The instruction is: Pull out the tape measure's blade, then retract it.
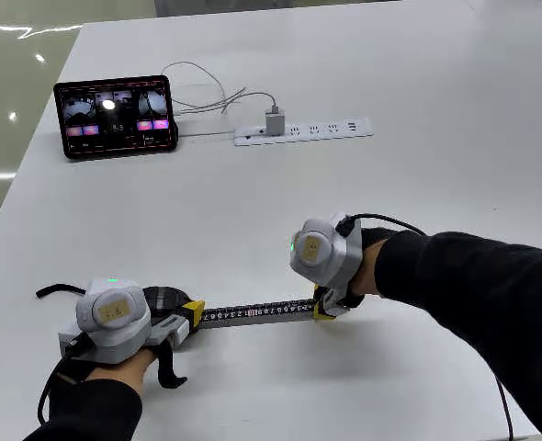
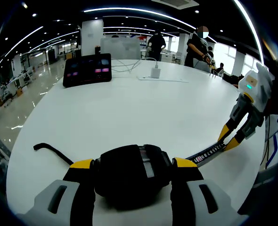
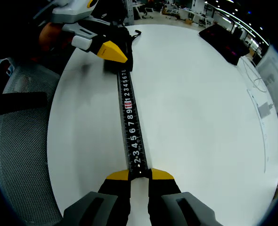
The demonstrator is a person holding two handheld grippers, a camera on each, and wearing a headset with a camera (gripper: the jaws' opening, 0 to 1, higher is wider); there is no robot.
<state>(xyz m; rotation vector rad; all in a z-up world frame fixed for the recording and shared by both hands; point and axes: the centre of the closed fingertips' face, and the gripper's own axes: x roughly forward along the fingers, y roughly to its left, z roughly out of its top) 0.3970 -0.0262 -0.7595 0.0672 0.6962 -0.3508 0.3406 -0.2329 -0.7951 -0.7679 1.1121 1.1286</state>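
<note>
The black tape measure case rests on the white table near its front left, and my left gripper is shut on it, the yellow-tipped jaws pressing its two sides. In the left gripper view the case sits between the jaws of that gripper. The numbered blade runs flat along the table to my right gripper, which is shut on the blade's end. In the right gripper view the blade stretches from my right gripper to the left gripper.
The case's black wrist strap trails left on the table. A tablet, a power strip with a charger and cables lie at the back. The table's left edge is close. People stand far off.
</note>
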